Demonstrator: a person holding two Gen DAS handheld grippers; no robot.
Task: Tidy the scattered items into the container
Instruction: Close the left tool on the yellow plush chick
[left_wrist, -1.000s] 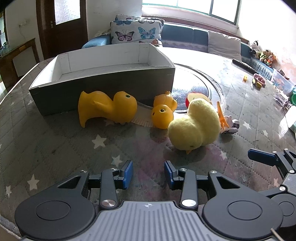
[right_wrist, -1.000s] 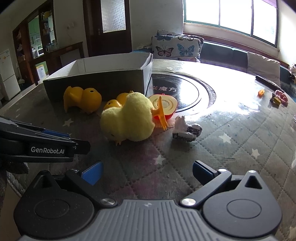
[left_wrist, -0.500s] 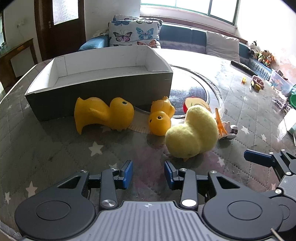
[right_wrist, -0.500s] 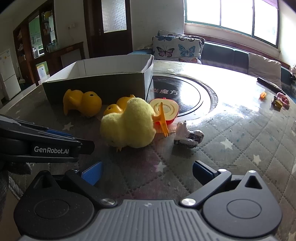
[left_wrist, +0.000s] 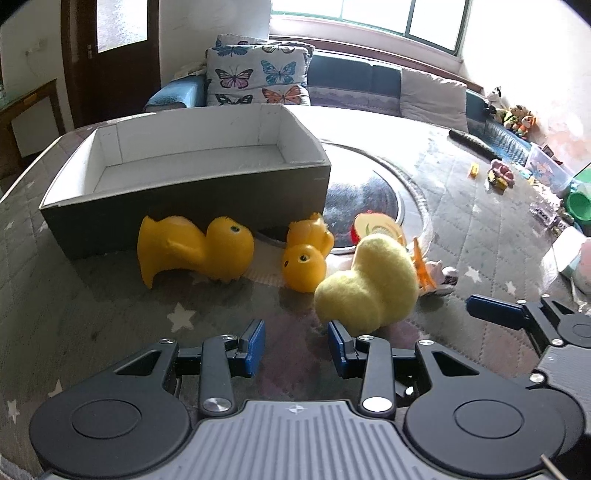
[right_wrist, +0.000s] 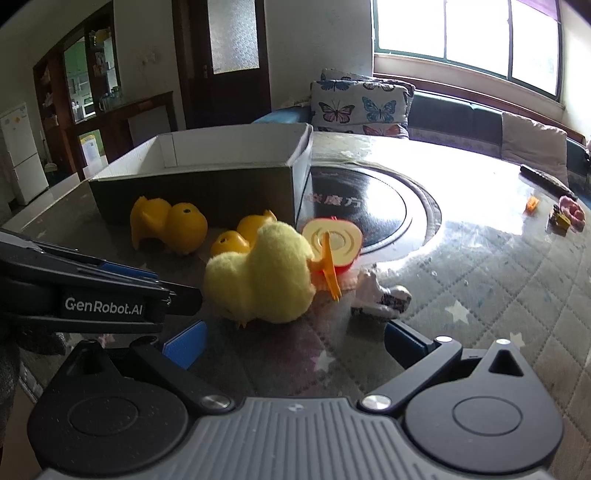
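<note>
On the quilted, star-print bench, toward its far left part, sits the open box, dark outside, white inside, w/ nothing visible in it. Just in front of its near wall lies the large rubber duck on its side, head pointing right. Beside it to the right, near the box's right corner, is the small rubber duck, also tipped over, resting on a pale ribbed mat. Next to that, nearer the cameras, is the plush chick, fuzzy yellow, lying over w/ its orange feet sticking out to the right. Behind the chick is a red-and-yellow toy apple half, cut face toward the right wrist view. Right of the chick lies a small white toy shoe. All are at the rim of the dark round turntable in the bench centre.

Left gripper: fingers partly open, blue pads apart, nothing between them; it is above the bench just short of the chick and small duck. Right gripper: fingers wide open, holding nothing, chick directly ahead of the gap. The grippers are side by side, each visible at the edge of the other's view.

Far right edge of bench: small toys, a green cup, a dark remote.
</note>
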